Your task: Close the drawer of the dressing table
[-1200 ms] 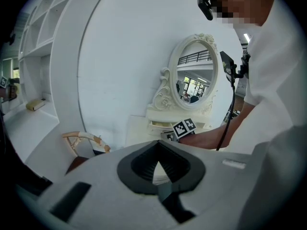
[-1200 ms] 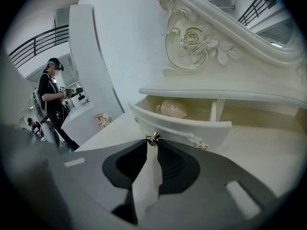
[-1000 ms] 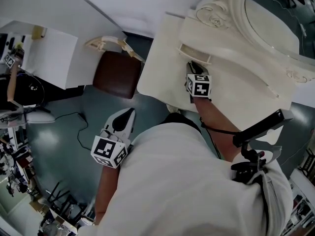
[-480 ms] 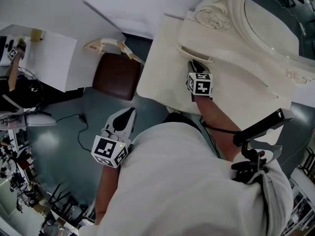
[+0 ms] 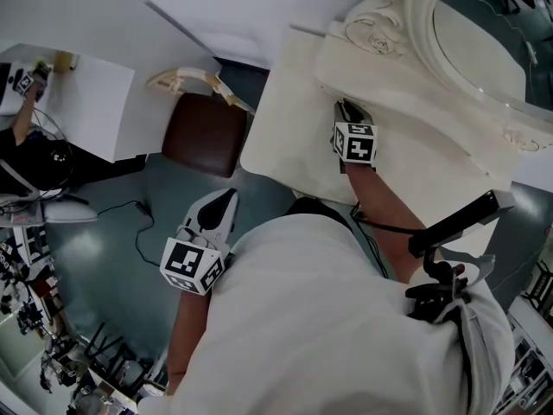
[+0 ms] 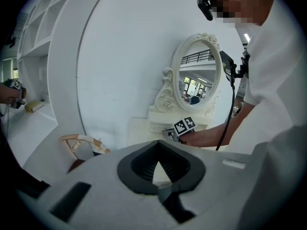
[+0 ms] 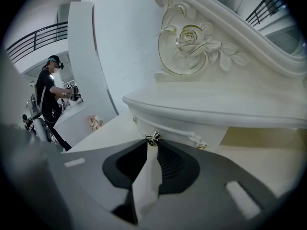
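The dressing table [image 5: 285,137] is the biggest piece here, painted a smooth cream-white, its flat surface bare in the head view. At its back rises an oval mirror [image 5: 484,50] in a thick moulded frame. The frame's base is carved into scrolls and a full rose [image 7: 189,40] picked out with thin gilt lines.

Beside the table on the grey-green floor [image 5: 112,258] stands a stool [image 5: 206,132] with a rounded, dark brown padded seat and pale curved legs.

The drawer [image 7: 177,128] sits under the rounded lip of the low shelf below the mirror. It has a narrow cream front with a raised bead along it. Its right end shows as a corner against a duller yellowish panel, so I cannot tell whether it is fully home.

The right hand-held gripper [image 7: 152,143] reaches across the surface to that front. Its grey body tapers to dark ribbed pads, and they are clamped on the drawer knob [image 7: 152,139], a small faceted stud of gilt and dark metal pinched right at the tips. A second knob [image 7: 202,146] of the same kind sits further along the front, untouched.

The left hand-held gripper [image 6: 157,146] hangs off the table's edge over the floor, its jaws together at the tips with nothing between them.
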The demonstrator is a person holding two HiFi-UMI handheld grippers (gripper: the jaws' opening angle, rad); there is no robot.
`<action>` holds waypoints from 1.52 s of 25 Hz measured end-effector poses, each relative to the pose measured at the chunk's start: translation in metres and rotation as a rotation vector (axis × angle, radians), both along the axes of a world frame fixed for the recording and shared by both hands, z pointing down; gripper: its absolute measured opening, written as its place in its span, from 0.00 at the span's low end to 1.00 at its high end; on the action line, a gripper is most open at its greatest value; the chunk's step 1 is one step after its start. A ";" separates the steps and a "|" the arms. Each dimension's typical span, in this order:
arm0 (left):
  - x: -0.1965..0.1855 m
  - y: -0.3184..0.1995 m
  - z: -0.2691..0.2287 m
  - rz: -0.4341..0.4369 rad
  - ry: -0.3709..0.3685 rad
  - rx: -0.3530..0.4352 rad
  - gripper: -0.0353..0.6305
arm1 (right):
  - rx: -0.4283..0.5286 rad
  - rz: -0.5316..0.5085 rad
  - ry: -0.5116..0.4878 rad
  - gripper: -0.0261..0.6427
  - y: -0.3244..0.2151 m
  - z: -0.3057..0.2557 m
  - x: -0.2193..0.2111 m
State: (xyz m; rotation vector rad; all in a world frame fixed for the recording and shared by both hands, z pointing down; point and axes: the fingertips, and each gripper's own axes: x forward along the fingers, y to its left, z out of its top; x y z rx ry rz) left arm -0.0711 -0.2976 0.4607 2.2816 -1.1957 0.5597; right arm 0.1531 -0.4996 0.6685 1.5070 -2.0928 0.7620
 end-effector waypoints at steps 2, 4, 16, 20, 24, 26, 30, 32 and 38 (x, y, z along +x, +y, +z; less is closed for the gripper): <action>0.000 -0.002 0.000 0.002 -0.001 0.002 0.06 | 0.002 0.004 0.001 0.14 -0.002 0.001 0.001; -0.001 -0.004 0.001 0.003 -0.002 0.003 0.06 | 0.003 0.009 0.004 0.14 -0.005 0.001 0.003; -0.011 -0.008 -0.002 0.000 0.002 0.008 0.06 | 0.014 0.006 0.026 0.14 -0.011 -0.002 0.004; -0.012 -0.008 -0.002 -0.001 0.001 0.009 0.06 | 0.007 0.012 0.025 0.14 -0.012 0.000 0.006; -0.014 -0.004 -0.003 0.000 0.003 0.011 0.06 | 0.006 0.015 0.030 0.14 -0.012 0.000 0.007; -0.017 0.000 -0.004 0.001 0.005 0.012 0.06 | 0.005 0.018 0.035 0.14 -0.011 -0.001 0.006; -0.025 0.010 -0.006 -0.003 0.010 0.016 0.06 | -0.002 0.012 0.034 0.15 -0.010 -0.001 0.004; -0.027 0.017 -0.006 -0.003 0.015 0.017 0.06 | -0.005 0.012 0.036 0.15 -0.009 0.000 0.003; -0.033 0.039 -0.010 0.002 0.032 0.025 0.06 | -0.017 0.020 0.068 0.17 0.003 -0.002 0.006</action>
